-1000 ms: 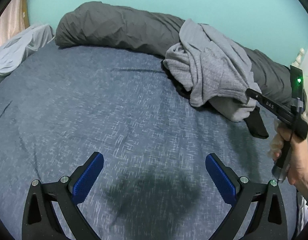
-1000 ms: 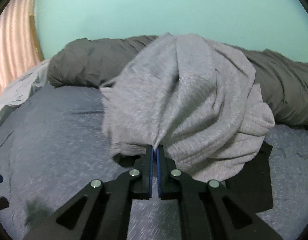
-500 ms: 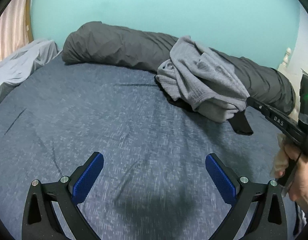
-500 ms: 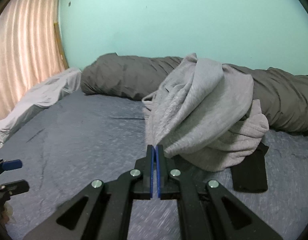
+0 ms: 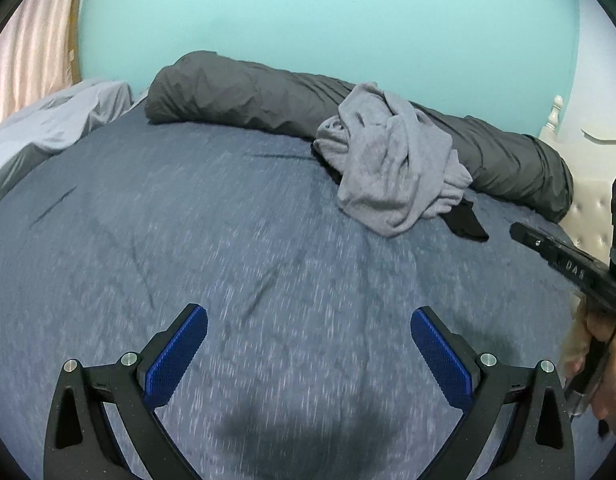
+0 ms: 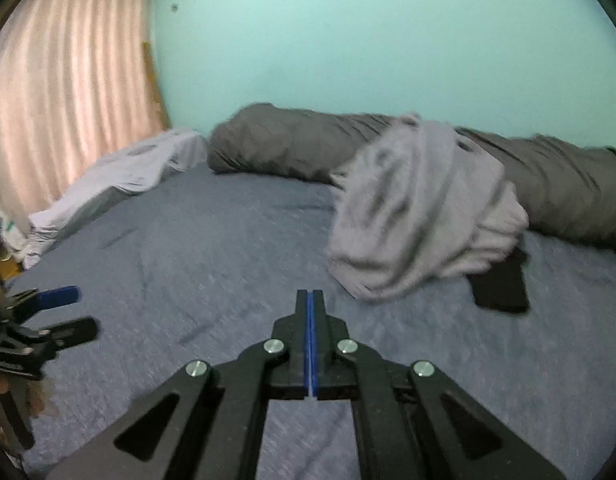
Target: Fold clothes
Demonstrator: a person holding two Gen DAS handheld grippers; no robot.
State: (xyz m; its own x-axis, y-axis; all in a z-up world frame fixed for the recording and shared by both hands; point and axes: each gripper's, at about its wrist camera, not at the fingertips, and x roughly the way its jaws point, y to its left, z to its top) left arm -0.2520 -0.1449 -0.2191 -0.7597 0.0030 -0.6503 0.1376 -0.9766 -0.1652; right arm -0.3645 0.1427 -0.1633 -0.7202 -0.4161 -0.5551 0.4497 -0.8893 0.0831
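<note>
Left wrist view: left gripper (image 5: 308,354) spread wide over blue bedsheet (image 5: 187,248), nothing between the blue pads (image 5: 175,356); crumpled grey garment (image 5: 392,168) heaped at 1 o'clock, well apart from the fingertips, leaning on dark grey rolled duvet (image 5: 247,100); black cloth (image 5: 466,222) poking out from under the heap at its 4 o'clock edge; right gripper (image 5: 520,232) entering at 3 o'clock, gripped by a hand (image 5: 606,364), short of the garment.

Right wrist view: right gripper (image 6: 311,300) pressed shut, blue pads together, holding nothing; grey garment (image 6: 420,208) at 1 o'clock, near but clear of the tips, blurred; black cloth (image 6: 500,284) at 2 o'clock; left gripper (image 6: 73,310) parted at 9 o'clock; pale sheet (image 6: 115,180) at 10 o'clock beneath pink curtain (image 6: 67,92).
</note>
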